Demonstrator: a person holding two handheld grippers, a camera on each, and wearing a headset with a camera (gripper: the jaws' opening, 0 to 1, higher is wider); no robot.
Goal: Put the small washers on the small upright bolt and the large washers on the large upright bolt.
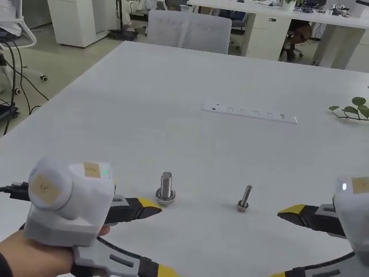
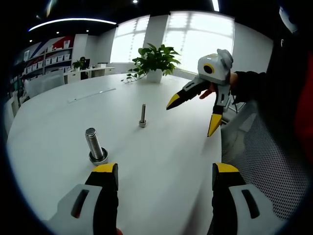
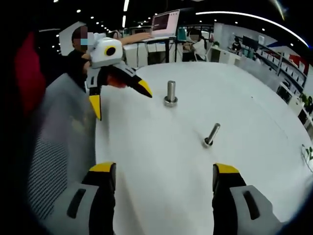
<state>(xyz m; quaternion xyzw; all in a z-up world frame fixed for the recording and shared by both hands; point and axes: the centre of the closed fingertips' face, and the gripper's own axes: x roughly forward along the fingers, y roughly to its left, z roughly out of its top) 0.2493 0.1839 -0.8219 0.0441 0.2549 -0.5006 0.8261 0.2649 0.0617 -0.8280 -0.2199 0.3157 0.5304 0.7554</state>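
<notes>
The large bolt [image 1: 166,186] stands upright on the white table [image 1: 173,104], with a wider metal collar at its foot; whether that is its head or washers I cannot tell. To its right stands the small bolt [image 1: 245,198]. My left gripper [image 1: 157,239] is open just left of the large bolt, its upper tip almost at the bolt's foot. My right gripper [image 1: 282,243] is open to the right of the small bolt. Both are empty. The left gripper view has the large bolt [image 2: 93,144], small bolt [image 2: 143,115] and right gripper [image 2: 192,116] beyond its own open jaws.
A white power strip [image 1: 249,112] lies across the table's far middle. A leafy sprig [image 1: 351,109] reaches in at the right edge. A grey chair [image 1: 190,29] stands behind the far edge. A potted plant [image 2: 155,61] sits at the table's end.
</notes>
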